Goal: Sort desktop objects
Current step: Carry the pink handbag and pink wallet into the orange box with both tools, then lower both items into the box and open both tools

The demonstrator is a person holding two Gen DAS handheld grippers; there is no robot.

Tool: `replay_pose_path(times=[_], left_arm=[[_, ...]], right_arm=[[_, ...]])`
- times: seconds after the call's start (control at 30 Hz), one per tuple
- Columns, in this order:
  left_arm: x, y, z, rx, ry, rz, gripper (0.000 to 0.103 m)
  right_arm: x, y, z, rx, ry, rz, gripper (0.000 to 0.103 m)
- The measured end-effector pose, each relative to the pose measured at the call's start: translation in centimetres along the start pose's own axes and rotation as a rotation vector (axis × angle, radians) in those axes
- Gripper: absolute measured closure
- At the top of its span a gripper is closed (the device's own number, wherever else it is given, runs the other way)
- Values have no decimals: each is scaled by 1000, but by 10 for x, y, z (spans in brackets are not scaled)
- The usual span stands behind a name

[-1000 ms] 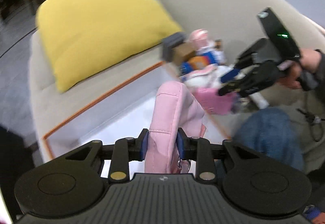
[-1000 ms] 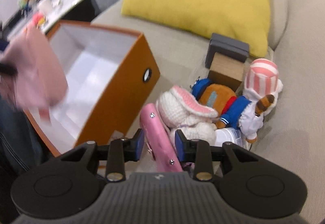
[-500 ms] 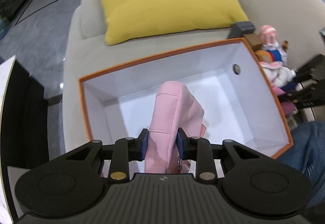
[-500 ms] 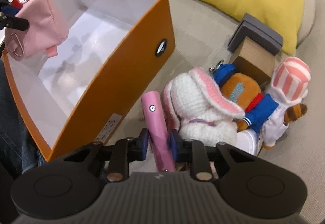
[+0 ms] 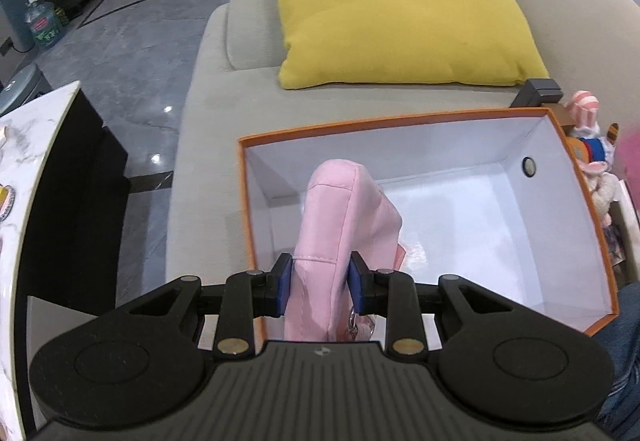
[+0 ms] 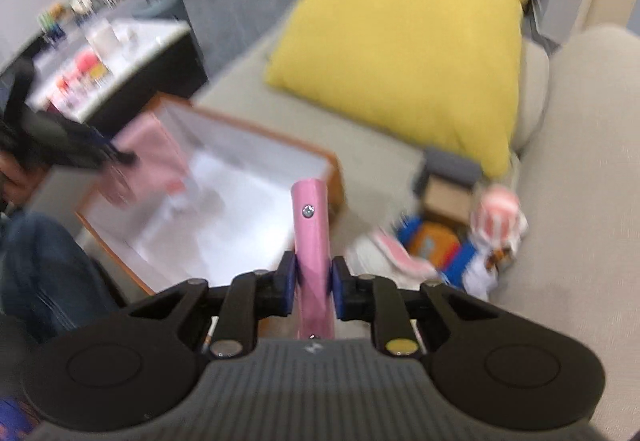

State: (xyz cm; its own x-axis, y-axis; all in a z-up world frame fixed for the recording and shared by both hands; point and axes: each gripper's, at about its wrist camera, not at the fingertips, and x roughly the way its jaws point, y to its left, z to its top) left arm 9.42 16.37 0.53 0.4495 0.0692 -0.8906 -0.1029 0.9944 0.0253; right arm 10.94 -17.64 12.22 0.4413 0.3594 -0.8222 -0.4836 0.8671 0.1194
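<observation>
My left gripper (image 5: 320, 287) is shut on a soft pink pouch (image 5: 344, 225) and holds it over the near edge of an orange box with a white inside (image 5: 400, 123). The box sits on a beige sofa. My right gripper (image 6: 314, 287) is shut on a flat pink case with screws (image 6: 311, 225), lifted beside the box's right corner (image 6: 334, 177). The pouch (image 6: 156, 153) and the left gripper (image 6: 120, 157) show blurred at the left of the right wrist view.
A yellow cushion (image 5: 400, 5) lies behind the box. Plush toys (image 6: 472, 241), a grey block and a brown box (image 6: 444, 181) sit on the sofa to the box's right. A marble-topped table (image 5: 24, 169) stands left. A jeans-clad knee (image 6: 36, 265) is near.
My left gripper carried the pink pouch over the open box and steadied. My right gripper lifted the pink case up from beside the plush toys toward the box.
</observation>
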Motion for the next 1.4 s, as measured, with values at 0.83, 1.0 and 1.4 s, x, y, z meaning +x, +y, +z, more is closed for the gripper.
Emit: replay_pose_path(times=[0.83,1.0,1.4], left_arm=[[55,-3,8,-8,26,95,70],[58,-4,10,10,18,90,69],[58,-11,5,78,-44,28,49]], right_arm=[[244,102,63,253,193,60,84],[257,100,68,290,193,66,84],[258,86,72,380,209,125,83]])
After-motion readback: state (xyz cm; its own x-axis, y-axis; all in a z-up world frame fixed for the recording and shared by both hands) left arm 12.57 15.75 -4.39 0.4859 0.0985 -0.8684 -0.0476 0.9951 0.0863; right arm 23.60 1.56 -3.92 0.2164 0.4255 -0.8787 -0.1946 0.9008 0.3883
